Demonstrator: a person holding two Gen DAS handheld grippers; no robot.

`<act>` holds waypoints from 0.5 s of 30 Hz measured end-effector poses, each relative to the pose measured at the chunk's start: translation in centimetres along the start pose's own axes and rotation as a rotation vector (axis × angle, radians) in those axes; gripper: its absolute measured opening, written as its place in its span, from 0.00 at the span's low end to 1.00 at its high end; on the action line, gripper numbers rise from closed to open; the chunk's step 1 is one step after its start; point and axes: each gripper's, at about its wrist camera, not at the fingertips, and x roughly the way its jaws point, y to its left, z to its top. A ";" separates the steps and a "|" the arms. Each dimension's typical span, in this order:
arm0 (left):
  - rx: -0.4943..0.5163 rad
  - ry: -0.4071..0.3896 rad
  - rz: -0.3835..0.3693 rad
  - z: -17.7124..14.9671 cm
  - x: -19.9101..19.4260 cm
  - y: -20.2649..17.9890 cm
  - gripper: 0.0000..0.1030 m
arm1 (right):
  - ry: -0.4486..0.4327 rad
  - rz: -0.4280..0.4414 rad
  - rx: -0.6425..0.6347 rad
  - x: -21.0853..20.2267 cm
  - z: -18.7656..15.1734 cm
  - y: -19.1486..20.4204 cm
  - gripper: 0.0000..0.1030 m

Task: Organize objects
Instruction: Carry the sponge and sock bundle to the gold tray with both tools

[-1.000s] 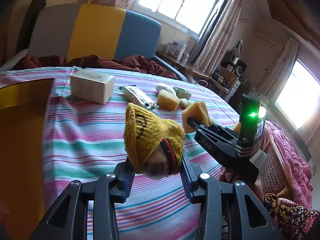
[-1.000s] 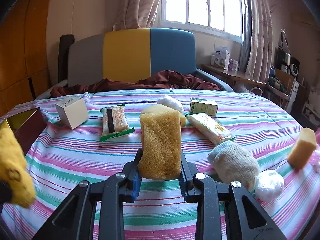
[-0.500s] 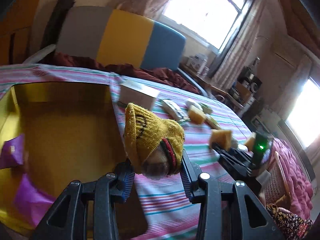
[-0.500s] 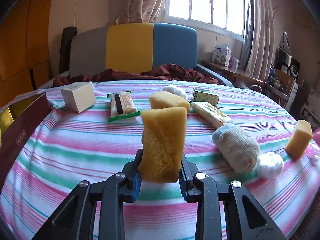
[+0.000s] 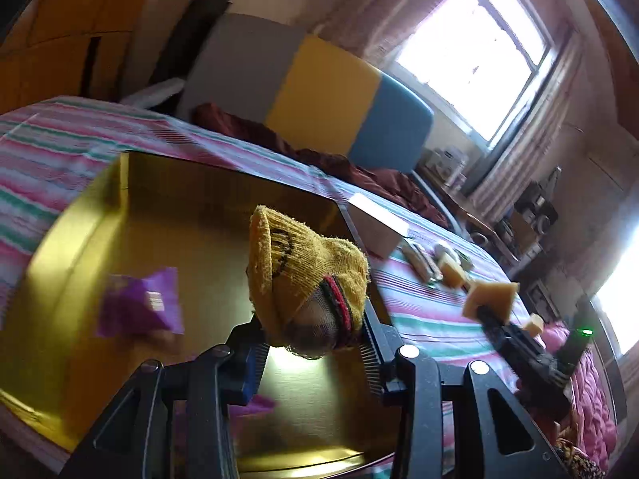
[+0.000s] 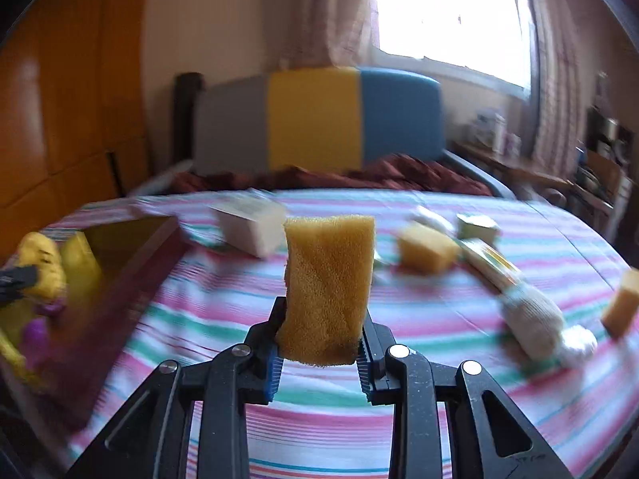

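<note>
Striped cloth is covering the bed, with a gold box (image 5: pixel 92 239) sitting on it ahead of and below the left gripper (image 5: pixel 315 343), whose jaws are pinching a rolled yellow sock (image 5: pixel 307 279) that is hanging over the box's open floor. A purple packet (image 5: pixel 139 305) is lying in the box to the left of those jaws. The right gripper (image 6: pixel 321 353) is squeezing a sponge (image 6: pixel 329 287) upright above the cloth, with the box off to its left. Beyond its tips, other sponges, a white box (image 6: pixel 251 227) and a pale sock (image 6: pixel 533 319) are waiting. Both views are smearing, so I judge the likeliest slip is a release made mid-swing, sending the sock onto the box's rim; the sponge could also be clipping that rim on entry.
</note>
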 end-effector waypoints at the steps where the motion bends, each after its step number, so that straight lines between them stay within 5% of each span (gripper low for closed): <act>1: -0.016 0.004 0.011 0.1 -0.2 0.6 0.40 | -0.010 0.029 -0.008 -0.3 0.4 1.0 0.30; 11: -0.122 -0.004 0.141 0.3 -3.5 5.8 0.40 | -0.030 0.373 -0.147 -2.7 3.4 12.6 0.30; 15: -0.149 0.009 0.178 0.0 -3.7 6.9 0.40 | 0.022 0.435 -0.186 -2.1 3.4 16.1 0.30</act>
